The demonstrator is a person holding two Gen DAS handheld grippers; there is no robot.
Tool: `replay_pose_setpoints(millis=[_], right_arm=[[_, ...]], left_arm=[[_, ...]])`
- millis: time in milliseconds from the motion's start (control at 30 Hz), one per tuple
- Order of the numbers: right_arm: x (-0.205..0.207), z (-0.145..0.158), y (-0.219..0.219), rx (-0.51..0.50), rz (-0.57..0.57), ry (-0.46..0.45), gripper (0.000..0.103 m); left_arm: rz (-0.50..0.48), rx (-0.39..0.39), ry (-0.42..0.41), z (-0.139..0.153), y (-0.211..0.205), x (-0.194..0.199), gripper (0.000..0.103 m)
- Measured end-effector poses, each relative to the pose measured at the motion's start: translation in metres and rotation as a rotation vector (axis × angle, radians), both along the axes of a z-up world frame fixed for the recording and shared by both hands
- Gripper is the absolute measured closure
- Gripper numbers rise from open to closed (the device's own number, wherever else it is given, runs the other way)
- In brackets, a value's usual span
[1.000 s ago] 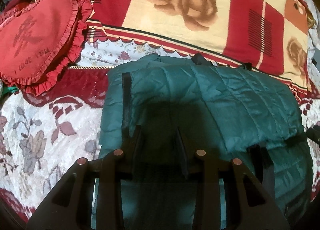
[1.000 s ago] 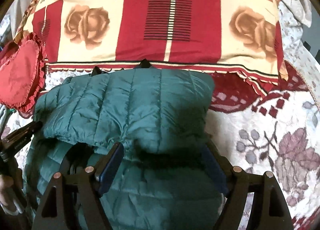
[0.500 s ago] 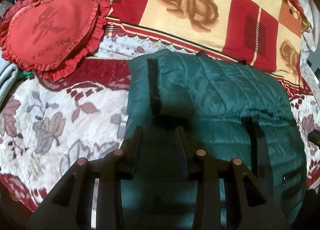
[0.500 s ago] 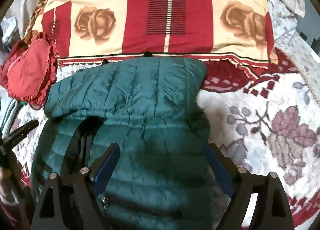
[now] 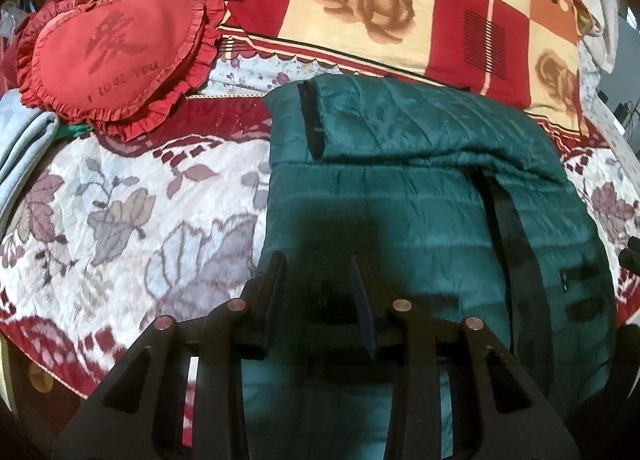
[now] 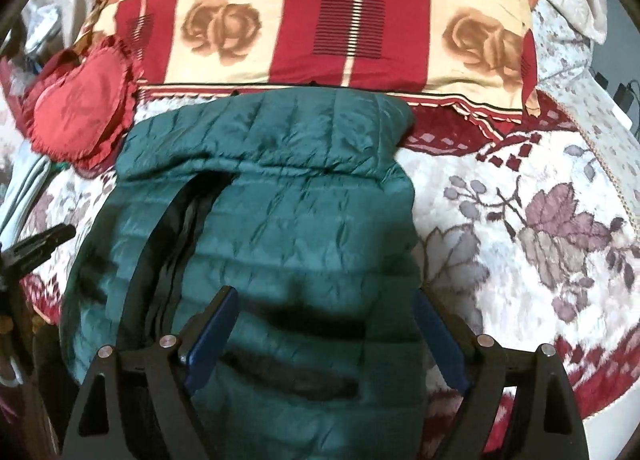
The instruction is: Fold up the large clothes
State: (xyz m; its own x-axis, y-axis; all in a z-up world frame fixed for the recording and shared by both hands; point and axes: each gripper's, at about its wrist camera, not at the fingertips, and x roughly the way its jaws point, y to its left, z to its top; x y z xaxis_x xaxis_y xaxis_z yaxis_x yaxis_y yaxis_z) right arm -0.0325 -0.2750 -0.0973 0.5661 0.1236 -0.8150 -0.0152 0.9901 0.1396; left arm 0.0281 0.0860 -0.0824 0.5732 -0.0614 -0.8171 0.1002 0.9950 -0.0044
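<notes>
Right wrist view: quilted, glossy green jacket (image 6: pixel 280 219) folded on floral bedspread (image 6: pixel 520 240); both jaws released.

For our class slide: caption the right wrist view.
Open right tool above folded green quilted jacket on floral bedspread.

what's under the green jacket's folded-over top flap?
The green quilted jacket has its far part folded toward the camera. Under that flap's edge, the jacket's own body and a dark zipper strip emerge. Anything deeper under the flap is covered. Below it all lies the floral bedspread.

green quilted jacket (image 5: pixel 420 195) folded on floral bedspread (image 5: pixel 120 219), tongs (image 5: pixel 316 276) above
</notes>
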Motion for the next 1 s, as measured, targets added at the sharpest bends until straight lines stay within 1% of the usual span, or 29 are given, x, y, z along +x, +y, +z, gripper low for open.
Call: replay_pose_setpoints(millis=[167, 333, 500, 667, 767, 1000], right_arm=[[-0.026, 0.006, 0.003, 0.009, 0.022, -0.002, 0.016], [-0.042, -0.001, 0.003, -0.001, 0.021, 0.02, 0.015], [-0.053, -0.014, 0.002, 0.0, 0.012, 0.04, 0.015], [-0.063, -0.025, 0.001, 0.013, 0.014, 0.07, 0.015], [-0.067, -0.029, -0.002, 0.013, 0.009, 0.086, 0.015], [-0.071, -0.034, 0.0, 0.014, 0.011, 0.102, 0.014]], left_arm=[[0.005, -0.011, 0.007, -0.001, 0.009, -0.021, 0.07], [0.022, 0.006, 0.025, -0.008, 0.02, -0.035, 0.07], [0.048, -0.004, 0.034, -0.012, 0.032, -0.046, 0.07], [0.056, 0.012, 0.054, -0.018, 0.037, -0.056, 0.07], [0.064, 0.032, 0.059, -0.022, 0.039, -0.061, 0.07], [0.076, 0.042, 0.067, -0.027, 0.043, -0.066, 0.07]])
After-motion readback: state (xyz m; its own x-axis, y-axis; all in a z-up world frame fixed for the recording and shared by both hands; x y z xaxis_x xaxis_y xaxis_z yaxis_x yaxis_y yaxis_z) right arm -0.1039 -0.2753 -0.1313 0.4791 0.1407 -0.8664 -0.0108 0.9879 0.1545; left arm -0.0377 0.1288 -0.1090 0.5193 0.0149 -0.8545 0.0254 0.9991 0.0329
